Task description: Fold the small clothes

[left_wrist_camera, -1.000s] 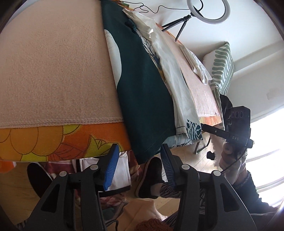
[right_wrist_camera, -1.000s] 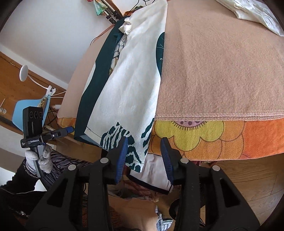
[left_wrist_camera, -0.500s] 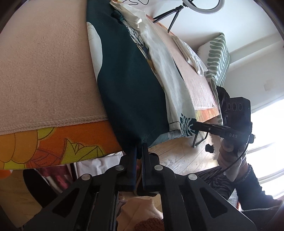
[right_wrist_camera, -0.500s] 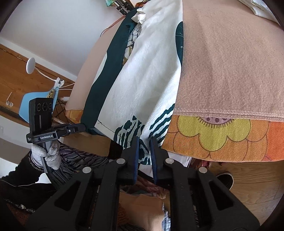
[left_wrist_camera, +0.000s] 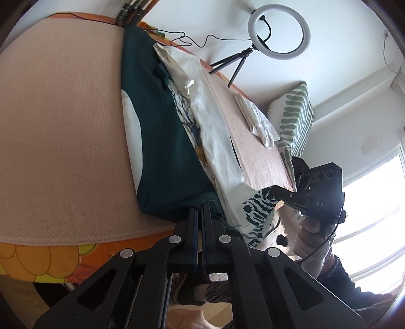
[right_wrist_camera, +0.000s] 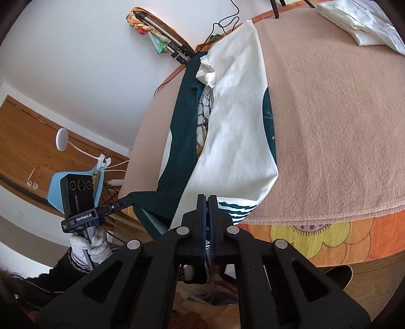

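A small garment [left_wrist_camera: 162, 141], dark green on one side and white on the other with a green-striped hem, lies lengthwise on the beige blanket [left_wrist_camera: 63, 126]. My left gripper [left_wrist_camera: 198, 210] is shut on its dark green hem corner, held just above the blanket's front edge. In the right wrist view the garment [right_wrist_camera: 233, 126] shows its white half, and my right gripper [right_wrist_camera: 208, 200] is shut on the striped hem there. Each gripper also appears in the other's view: the right gripper [left_wrist_camera: 276, 189] and the left gripper [right_wrist_camera: 129, 198], both pinching the hem.
A folded white cloth [left_wrist_camera: 255, 119] [right_wrist_camera: 359, 22] lies further along the blanket. An orange flowered cover [left_wrist_camera: 50, 255] [right_wrist_camera: 329, 235] hangs over the table's front edge. A ring light on a tripod [left_wrist_camera: 278, 30], a striped cushion [left_wrist_camera: 296, 119] and a blue chair [right_wrist_camera: 76, 182] stand around.
Both grippers went from open to shut on the garment's hanging hem. They then rose, lifting the hem from below the table edge to the level of the blanket.
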